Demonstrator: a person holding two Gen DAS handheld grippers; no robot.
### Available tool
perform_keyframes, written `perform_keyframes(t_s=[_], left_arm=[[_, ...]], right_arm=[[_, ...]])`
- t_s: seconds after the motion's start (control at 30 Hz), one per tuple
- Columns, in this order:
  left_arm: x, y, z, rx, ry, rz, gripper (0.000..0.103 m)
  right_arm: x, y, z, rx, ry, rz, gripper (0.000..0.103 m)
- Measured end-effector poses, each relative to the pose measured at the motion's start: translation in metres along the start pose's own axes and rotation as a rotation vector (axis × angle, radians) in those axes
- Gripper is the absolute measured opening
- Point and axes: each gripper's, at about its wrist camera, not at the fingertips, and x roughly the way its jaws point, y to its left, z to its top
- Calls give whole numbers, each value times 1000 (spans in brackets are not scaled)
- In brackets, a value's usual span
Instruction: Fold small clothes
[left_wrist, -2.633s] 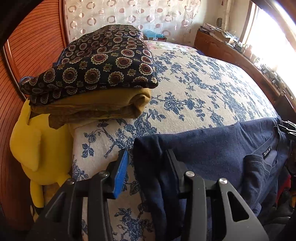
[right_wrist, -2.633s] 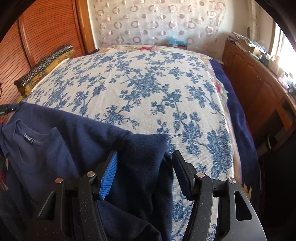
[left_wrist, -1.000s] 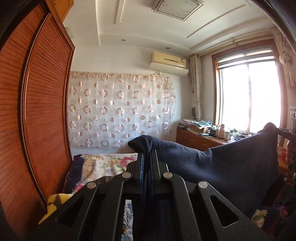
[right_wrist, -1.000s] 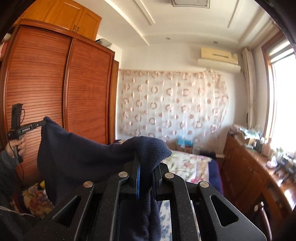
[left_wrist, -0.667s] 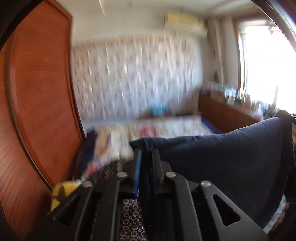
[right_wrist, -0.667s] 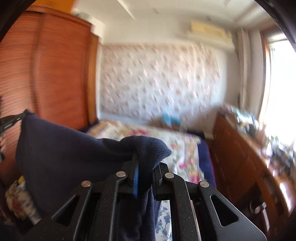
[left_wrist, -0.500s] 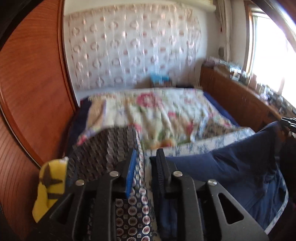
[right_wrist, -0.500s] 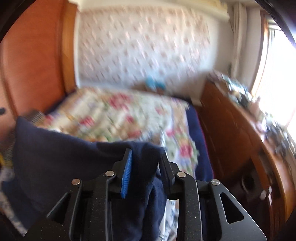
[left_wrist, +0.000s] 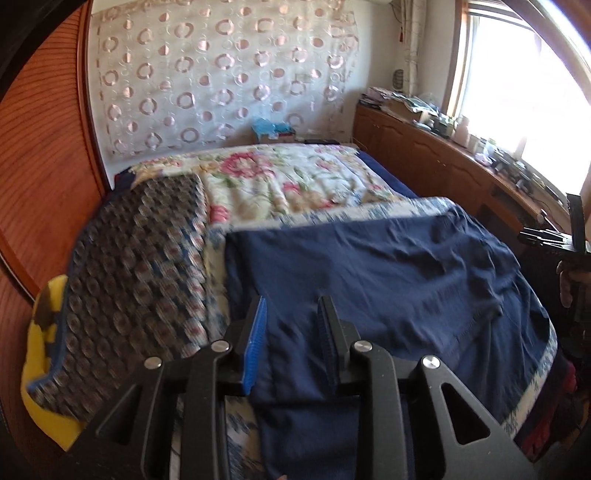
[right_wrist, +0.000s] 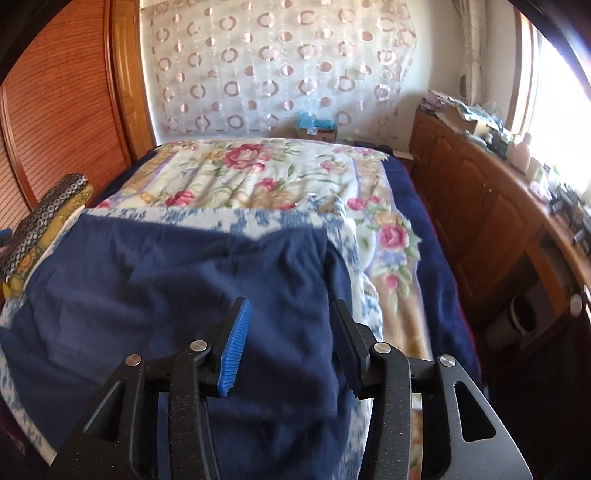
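Observation:
A navy blue garment (left_wrist: 388, 273) lies spread flat on the blue-flowered bedspread (left_wrist: 532, 391). It also shows in the right wrist view (right_wrist: 177, 295). My left gripper (left_wrist: 291, 317) is open, its jaws standing apart over the garment's near left corner. My right gripper (right_wrist: 290, 321) is open over the garment's near right corner. Cloth lies between the jaws of both, not pinched. The right gripper also shows at the far right of the left wrist view (left_wrist: 546, 240).
A folded stack with a dark patterned cloth (left_wrist: 136, 280) on top lies left of the garment, over a yellow plush (left_wrist: 37, 376). A floral quilt (right_wrist: 258, 173) covers the far bed. A wooden wardrobe (right_wrist: 66, 110) stands left, a cluttered wooden counter (right_wrist: 517, 206) right.
Both grippers held the garment up in the air, swung it down onto the bed, then opened. The garment now lies spread flat.

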Motion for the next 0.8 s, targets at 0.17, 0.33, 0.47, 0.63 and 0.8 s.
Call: perform_keyframes(t_s=[0.17, 0.33, 0.47, 0.63, 0.8], left_arm=[[14, -10, -28, -3, 52, -24, 28], [30, -14, -51, -23, 101, -46, 28], [42, -16, -63, -16, 151, -31, 29], [45, -18, -70, -13, 154, -12, 29], [49, -29, -73, 7, 129, 17, 30]], right_arm=[[-6, -15, -41, 24, 33, -1, 46], [1, -27, -54, 100, 49, 24, 46], [10, -26, -56, 115, 64, 36, 46], [17, -22, -53, 142, 66, 65, 46], [29, -16, -51, 149, 81, 43, 46]])
